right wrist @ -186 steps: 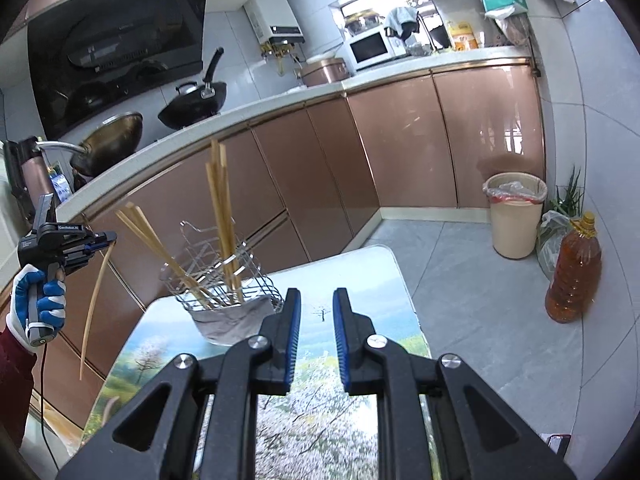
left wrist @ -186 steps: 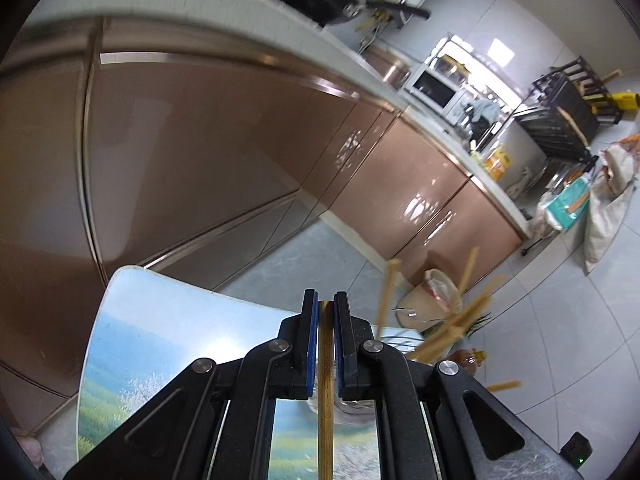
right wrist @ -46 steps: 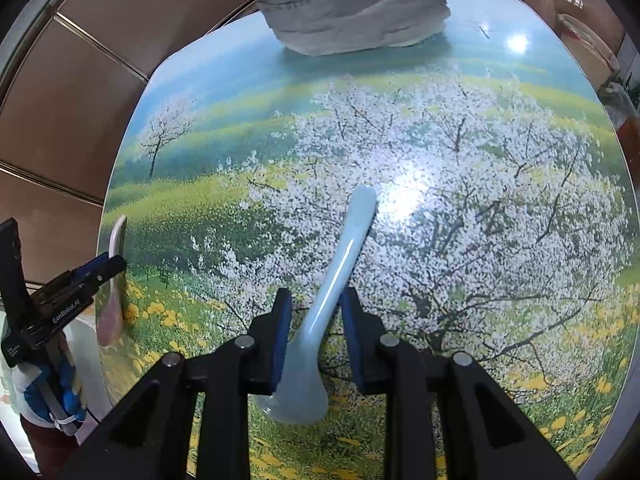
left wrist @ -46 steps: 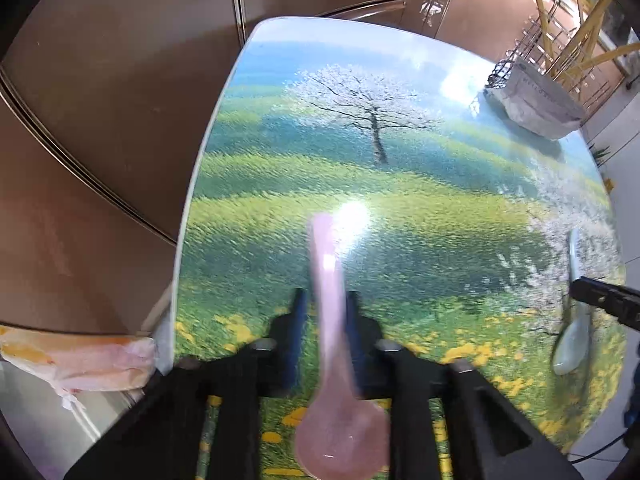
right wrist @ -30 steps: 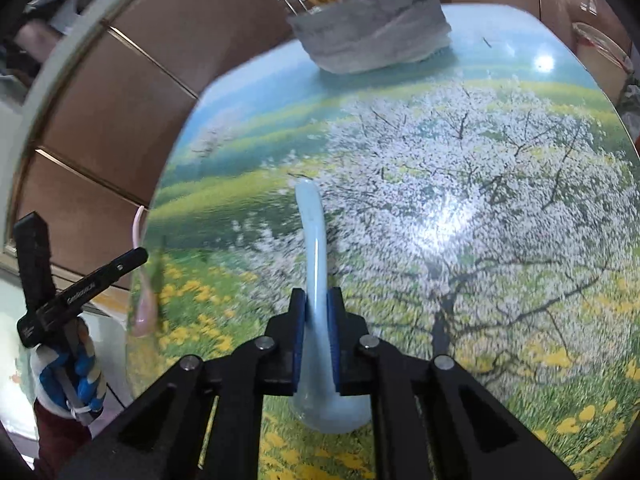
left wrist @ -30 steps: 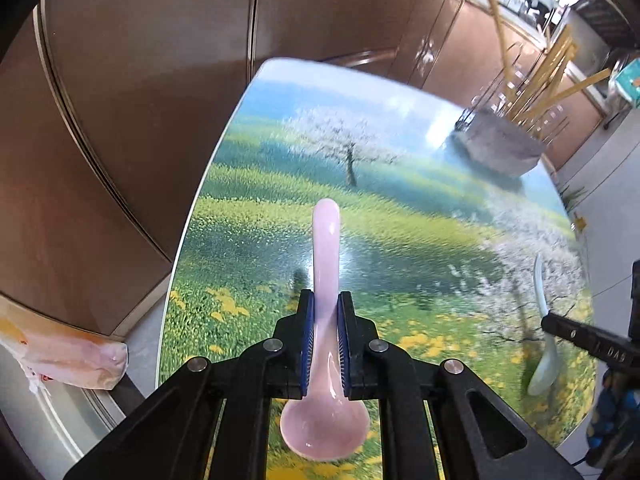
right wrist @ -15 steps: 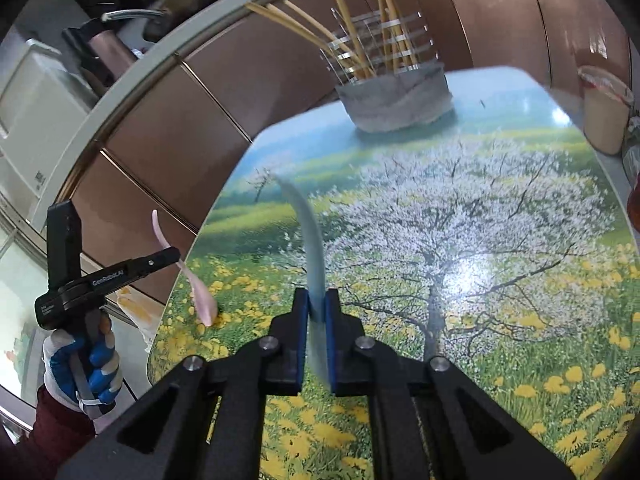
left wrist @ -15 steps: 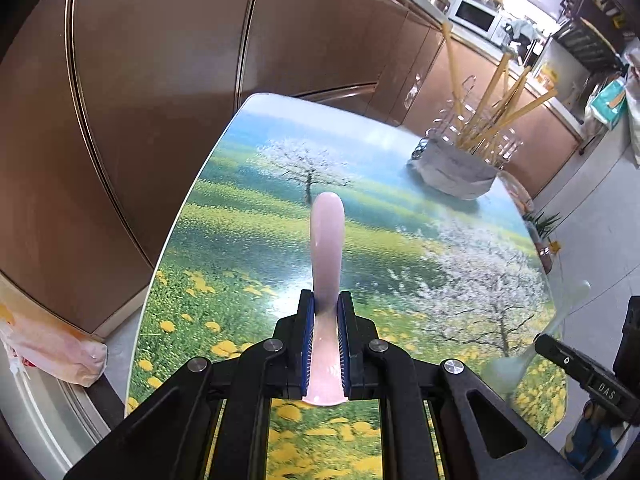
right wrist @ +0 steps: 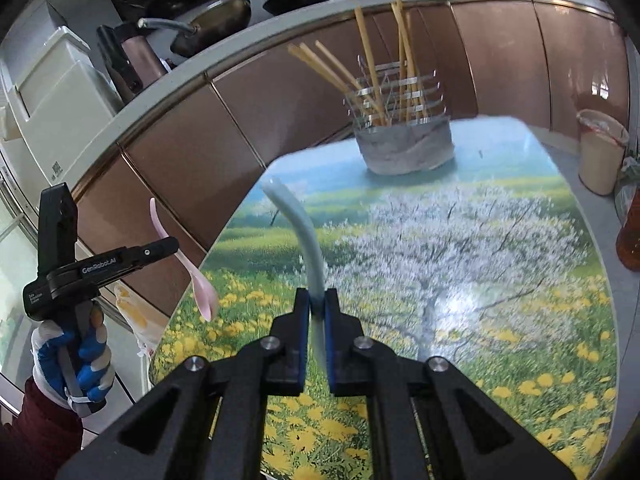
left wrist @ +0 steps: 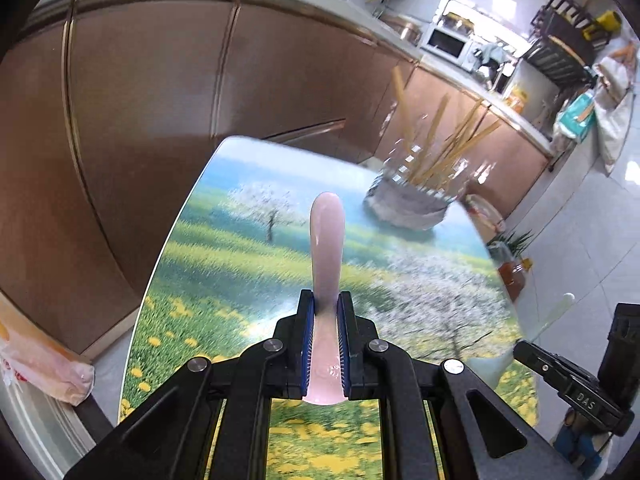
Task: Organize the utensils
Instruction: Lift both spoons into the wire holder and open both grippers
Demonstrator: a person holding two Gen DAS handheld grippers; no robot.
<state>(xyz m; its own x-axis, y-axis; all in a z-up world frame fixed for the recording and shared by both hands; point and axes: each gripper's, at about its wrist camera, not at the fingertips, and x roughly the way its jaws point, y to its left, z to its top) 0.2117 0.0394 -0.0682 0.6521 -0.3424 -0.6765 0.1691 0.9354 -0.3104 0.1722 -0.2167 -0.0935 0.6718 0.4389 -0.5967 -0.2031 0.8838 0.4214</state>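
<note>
My left gripper is shut on a pink spoon, its handle pointing forward above the table. The right wrist view shows that same pink spoon hanging bowl-down from the left gripper beyond the table's left edge. My right gripper is shut on a pale blue spoon, its curved handle rising ahead. In the left wrist view the pale blue spoon and right gripper appear at lower right. A wire utensil basket with several chopsticks stands at the table's far end.
The table bears a printed landscape of trees and flowers. Copper cabinet fronts run close behind it. A bin and an oil bottle stand on the floor to the right. A gloved hand holds the left gripper.
Both grippers have risen off the table with their spoons and tilted up, so the basket and cabinets now fill more of each view. The blue spoon's handle has turned edge-on.
</note>
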